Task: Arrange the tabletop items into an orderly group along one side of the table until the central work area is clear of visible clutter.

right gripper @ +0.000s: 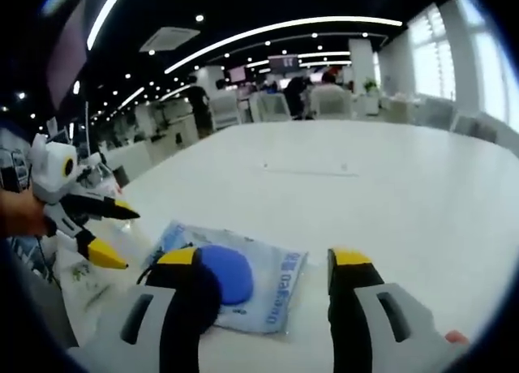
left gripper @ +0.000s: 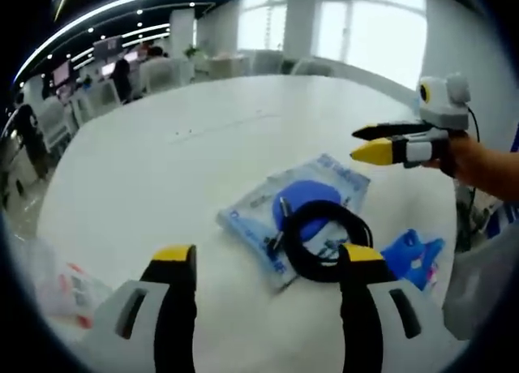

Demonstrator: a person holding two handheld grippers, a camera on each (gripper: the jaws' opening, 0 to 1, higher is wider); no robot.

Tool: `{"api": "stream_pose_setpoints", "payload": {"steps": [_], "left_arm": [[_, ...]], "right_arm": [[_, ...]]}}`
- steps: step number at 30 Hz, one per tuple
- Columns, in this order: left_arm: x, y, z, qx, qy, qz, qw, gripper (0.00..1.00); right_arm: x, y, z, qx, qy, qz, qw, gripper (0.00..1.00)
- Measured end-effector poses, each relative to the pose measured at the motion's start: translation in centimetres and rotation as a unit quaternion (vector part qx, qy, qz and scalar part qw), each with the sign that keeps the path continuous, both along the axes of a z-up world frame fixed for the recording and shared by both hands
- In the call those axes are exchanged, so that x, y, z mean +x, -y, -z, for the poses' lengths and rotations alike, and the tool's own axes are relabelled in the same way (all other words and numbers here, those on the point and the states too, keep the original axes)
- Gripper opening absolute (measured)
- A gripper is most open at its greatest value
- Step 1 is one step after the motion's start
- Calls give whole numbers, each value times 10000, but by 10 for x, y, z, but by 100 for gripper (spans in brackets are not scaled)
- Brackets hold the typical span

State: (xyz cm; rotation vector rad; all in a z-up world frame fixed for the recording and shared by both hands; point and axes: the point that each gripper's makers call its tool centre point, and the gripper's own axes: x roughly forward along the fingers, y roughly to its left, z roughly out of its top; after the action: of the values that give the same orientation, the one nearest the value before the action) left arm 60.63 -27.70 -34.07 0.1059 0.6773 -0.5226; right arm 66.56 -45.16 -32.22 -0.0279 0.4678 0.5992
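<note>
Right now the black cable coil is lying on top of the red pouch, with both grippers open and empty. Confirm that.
Not quite: the pouch is blue, not red, as the left gripper view shows. The rest holds: the black cable coil lies on top of it, and the left gripper and right gripper both stand with jaws open and empty.

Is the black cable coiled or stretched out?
Coiled: the black cable forms a closed loop lying on the blue packet, between the left tongs' open jaws.

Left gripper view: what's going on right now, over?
Both grippers open, holding nothing. Left gripper low over black cable coil on blue packet. Right gripper hovers beyond. Blue item beside.
</note>
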Motion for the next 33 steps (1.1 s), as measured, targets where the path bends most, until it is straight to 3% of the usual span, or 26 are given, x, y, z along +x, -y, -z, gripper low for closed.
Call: {"api": "stream_pose_setpoints", "payload": {"steps": [11,19,33], "left_arm": [[-19,-4,-30,-312,417,195,9985,70],[-42,-15,-37,-392,549,240,9974,71],[-83,-34,-63,-486,889,192,9947,70]], "right_arm": [[-23,-10,-22,-13,282,-596,9978,66],[-42,-25,-39,-4,481,-975,9941,66],[-90,-71,-72,-61,905,-1940,9768,66]]}}
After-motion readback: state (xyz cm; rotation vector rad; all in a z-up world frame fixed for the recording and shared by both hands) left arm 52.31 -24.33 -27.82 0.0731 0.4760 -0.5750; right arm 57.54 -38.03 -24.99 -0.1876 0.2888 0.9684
